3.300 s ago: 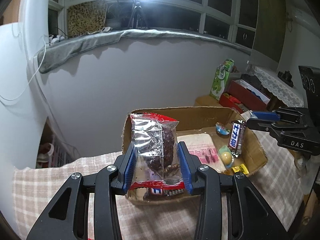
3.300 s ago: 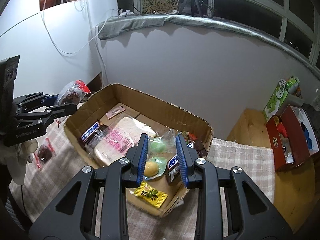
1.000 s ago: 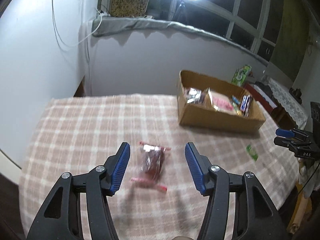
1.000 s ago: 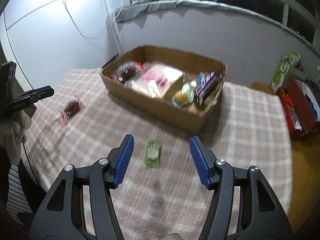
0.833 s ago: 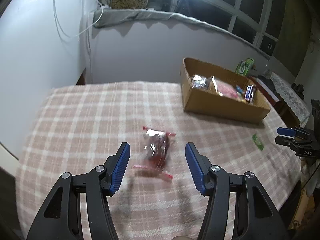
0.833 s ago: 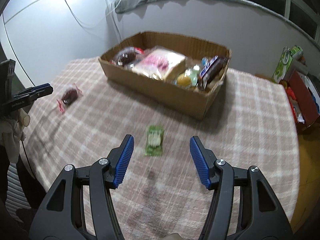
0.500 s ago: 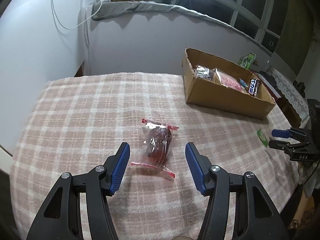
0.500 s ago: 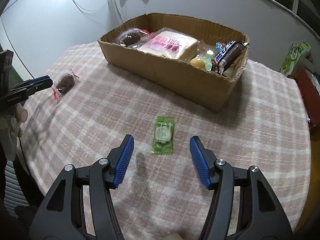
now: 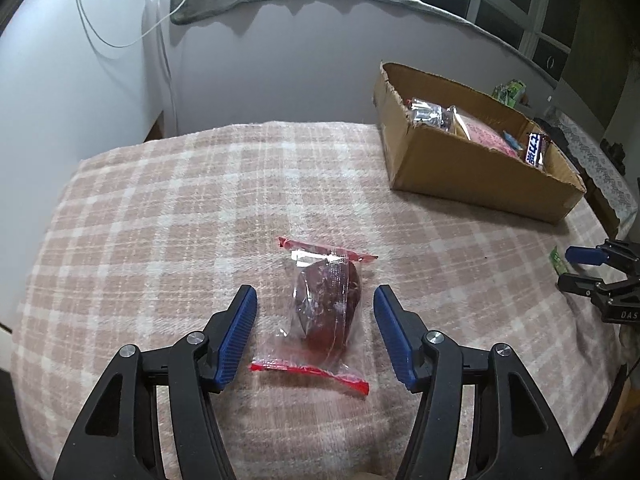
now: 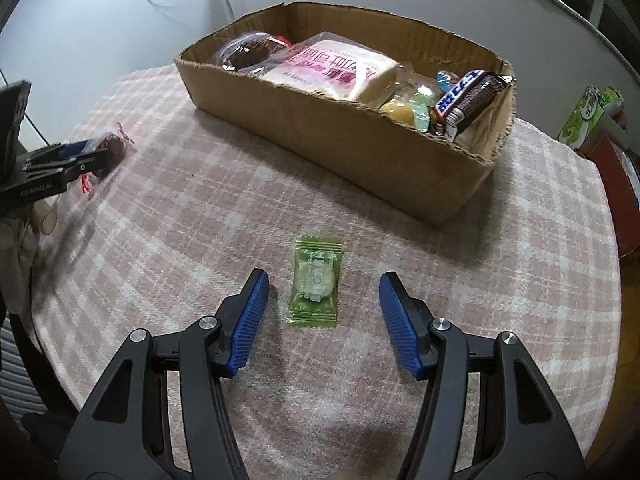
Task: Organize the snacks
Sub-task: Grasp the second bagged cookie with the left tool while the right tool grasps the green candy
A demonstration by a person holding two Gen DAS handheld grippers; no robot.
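Note:
A clear red-edged packet with a dark cake (image 9: 326,308) lies on the plaid cloth. My left gripper (image 9: 315,292) hangs just over it, jaws opening, the packet between them untouched. A small green candy (image 10: 315,284) lies flat between the wide-apart blue pads of my right gripper (image 10: 324,278), also untouched. The cardboard box (image 10: 352,136) behind it holds a chocolate bar (image 10: 468,100), a pink-printed bread packet (image 10: 332,68), another dark cake packet (image 10: 248,52) and small jellies. The right wrist view shows the left gripper (image 10: 76,156) at the far left.
The plaid cloth (image 9: 180,220) covers the whole table, which drops off at the left and near edges. A pale wall stands behind the box (image 9: 472,176). A green carton (image 10: 592,112) and a red box sit beyond the table's right side.
Earlier each gripper held a snack over the box; both came away with nothing in them. Over the last second both sank toward the table, and the cake packet and green candy now lie between their jaws.

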